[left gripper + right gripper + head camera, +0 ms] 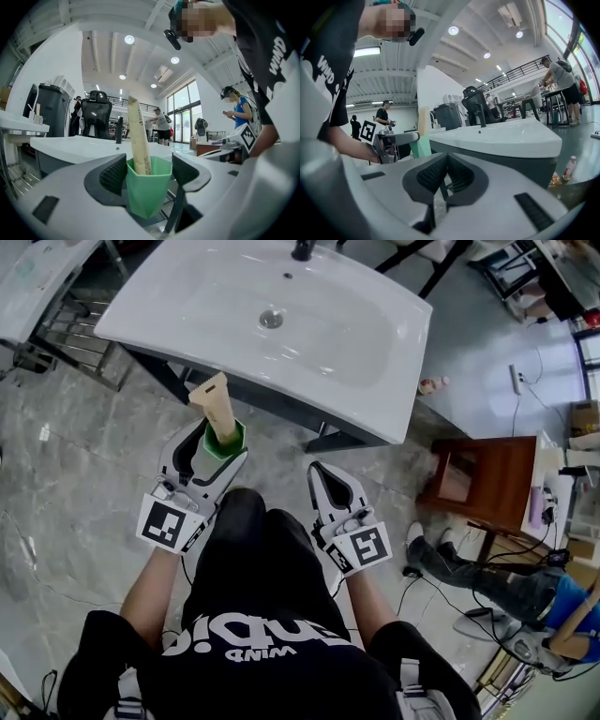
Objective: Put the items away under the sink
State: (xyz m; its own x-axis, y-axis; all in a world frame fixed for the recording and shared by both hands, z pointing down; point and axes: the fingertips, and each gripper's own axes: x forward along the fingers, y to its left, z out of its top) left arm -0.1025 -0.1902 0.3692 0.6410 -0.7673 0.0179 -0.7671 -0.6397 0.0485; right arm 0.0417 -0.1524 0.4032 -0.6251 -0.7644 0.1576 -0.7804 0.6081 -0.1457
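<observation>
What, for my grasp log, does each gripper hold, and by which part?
The left gripper holds a green plastic cup, with a beige tube inside, by its upper side walls. The right gripper is shut, empty.

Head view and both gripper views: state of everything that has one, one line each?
left gripper, shut on the green cup.
green cup, upright, gripped between the left pads.
beige tube, standing in the cup, leaning slightly.
right gripper, shut, nothing between its jaws.
sink, no water standing in the basin.
</observation>
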